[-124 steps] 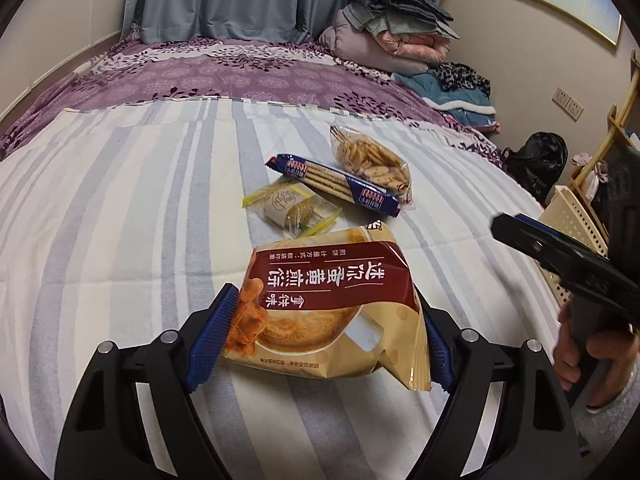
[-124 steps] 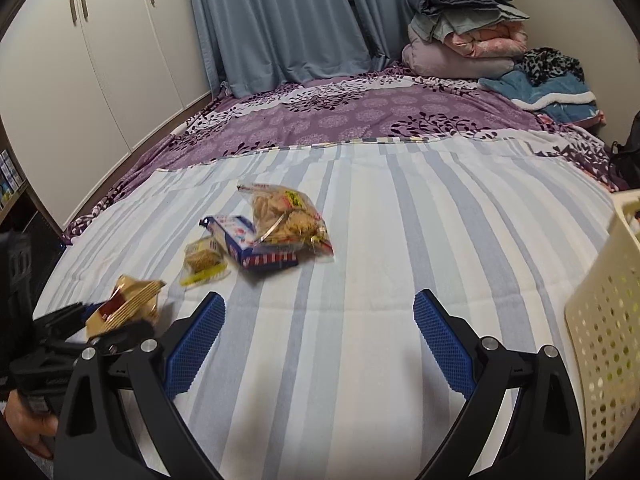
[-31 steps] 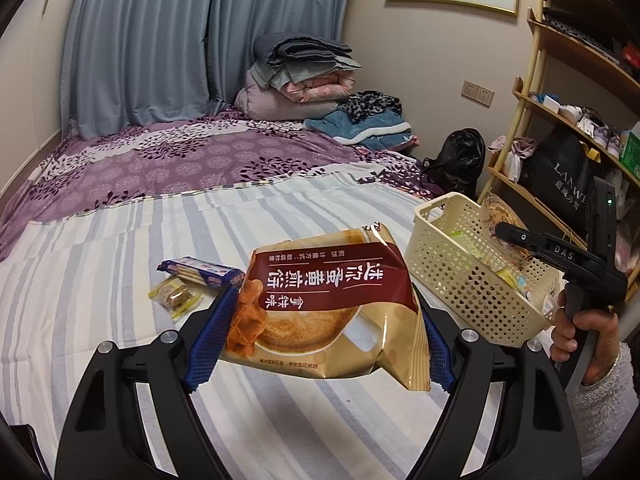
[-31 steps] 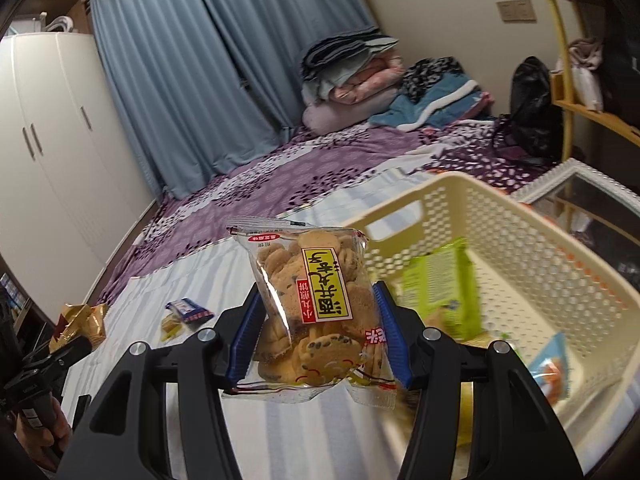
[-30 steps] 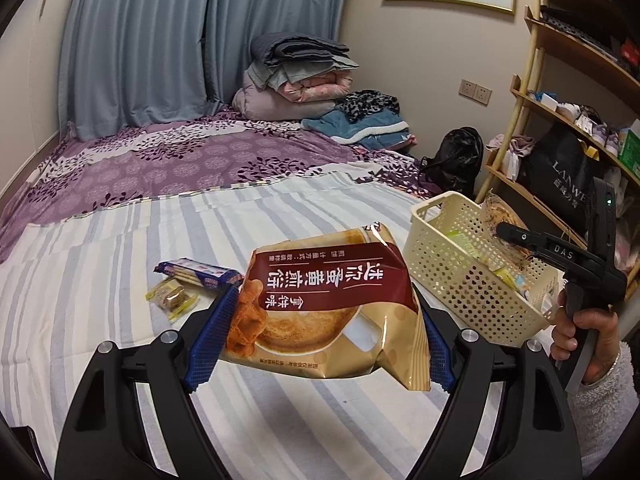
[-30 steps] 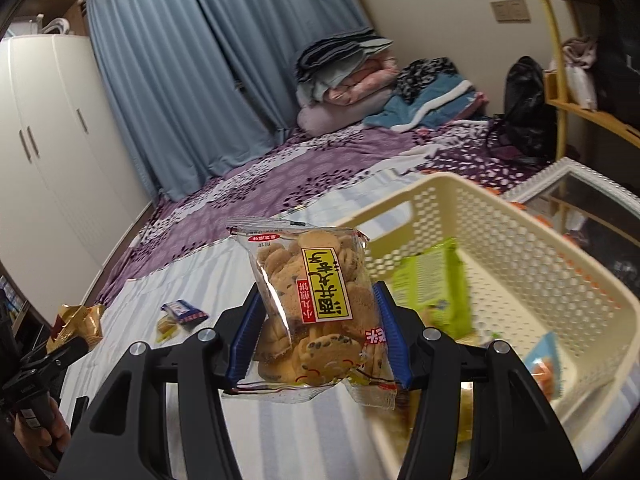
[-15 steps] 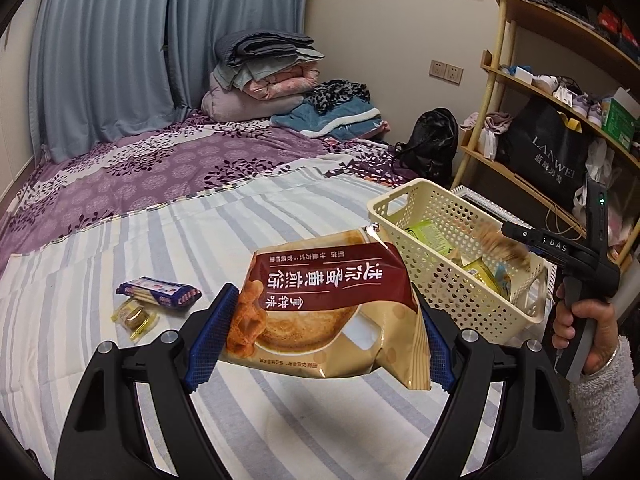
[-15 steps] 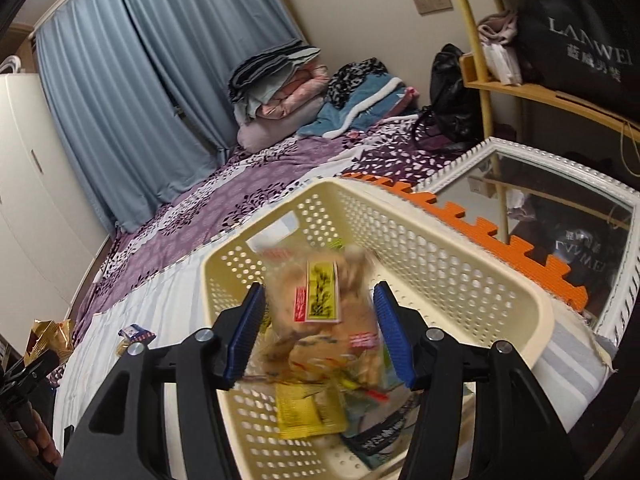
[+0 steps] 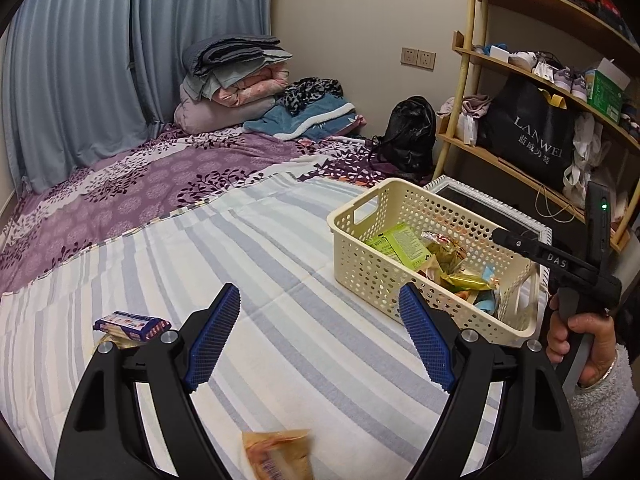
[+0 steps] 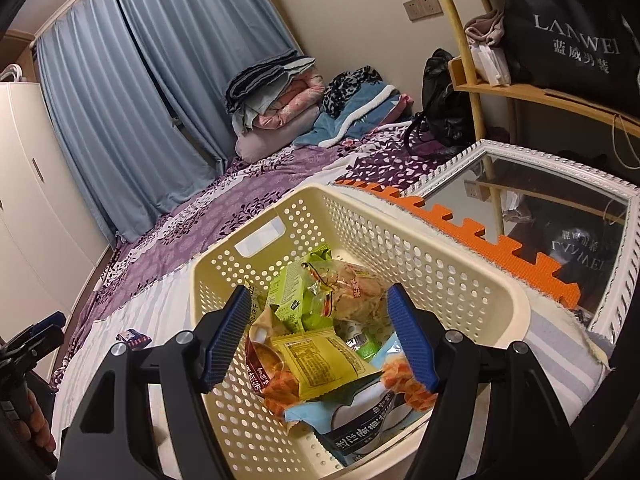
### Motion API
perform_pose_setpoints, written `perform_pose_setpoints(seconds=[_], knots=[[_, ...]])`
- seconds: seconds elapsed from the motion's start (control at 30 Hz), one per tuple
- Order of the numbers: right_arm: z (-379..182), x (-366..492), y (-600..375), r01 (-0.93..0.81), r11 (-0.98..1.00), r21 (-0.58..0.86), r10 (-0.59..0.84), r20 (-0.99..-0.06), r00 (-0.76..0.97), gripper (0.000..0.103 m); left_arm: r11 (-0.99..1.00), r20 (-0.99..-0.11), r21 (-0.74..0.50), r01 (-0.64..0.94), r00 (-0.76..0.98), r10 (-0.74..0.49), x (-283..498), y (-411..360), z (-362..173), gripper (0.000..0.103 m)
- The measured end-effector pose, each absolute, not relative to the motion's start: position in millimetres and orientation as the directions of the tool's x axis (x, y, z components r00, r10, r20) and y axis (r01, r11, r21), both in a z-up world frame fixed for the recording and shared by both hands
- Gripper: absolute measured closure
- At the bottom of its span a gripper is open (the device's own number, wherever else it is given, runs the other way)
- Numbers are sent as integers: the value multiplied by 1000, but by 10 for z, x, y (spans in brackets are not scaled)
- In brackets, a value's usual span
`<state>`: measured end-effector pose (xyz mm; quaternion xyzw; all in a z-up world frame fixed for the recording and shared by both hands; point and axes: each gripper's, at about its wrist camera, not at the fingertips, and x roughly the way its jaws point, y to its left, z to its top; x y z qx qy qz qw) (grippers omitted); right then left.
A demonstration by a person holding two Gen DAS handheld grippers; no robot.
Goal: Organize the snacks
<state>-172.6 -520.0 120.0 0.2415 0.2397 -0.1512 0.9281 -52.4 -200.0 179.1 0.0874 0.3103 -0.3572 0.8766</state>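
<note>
My left gripper (image 9: 320,334) is open and empty above the striped bed. The gold snack bag (image 9: 278,456) lies blurred on the sheet below it. A cream perforated basket (image 9: 372,268) sits on the bed's right edge with several snack packs inside. My right gripper (image 10: 318,336) is open over the basket (image 10: 460,276). The clear cookie bag (image 10: 356,292) lies in the basket on top of green packs. A blue biscuit pack (image 9: 132,325) and a small yellow pack (image 9: 120,342) lie on the sheet at the left.
A purple floral blanket (image 9: 160,176) and folded bedding (image 9: 236,76) lie at the far end of the bed. A white-framed mirror (image 10: 552,208) and orange foam mat (image 10: 480,236) lie past the basket. Wooden shelves (image 9: 520,80) stand on the right.
Both grippers have opened. The gold bag dropped from my left gripper to the sheet. The cookie bag dropped from my right gripper into the basket.
</note>
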Motion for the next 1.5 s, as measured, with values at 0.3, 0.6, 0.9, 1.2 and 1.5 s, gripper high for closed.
perform_pose_setpoints(seconds=[0.3,0.6,0.9,1.2,1.5], knots=[[1188,-1782,-5219,392,826,406,-158,-500,852,32,756,-704,-133,641,476,-528,-441,-1840,1348,19],[1242,-1713,-5061,363,845,393,-142,-489,861,32,807,-758,-170,566,448,-474,-502,-1423,1001,19],[1396,-1678,-4800,327,879,347,-140,-467,873,32,819,-810,-211,534,374,-453,-608,-1314,585,19],[1471,-1687,-4680,302,895,330,-131,-451,883,32,818,-840,-220,532,323,-437,-730,-1361,325,19],[1449,-1669,-4691,293,895,338,-120,-449,885,32,815,-842,-169,555,348,-412,-853,-1411,299,35]])
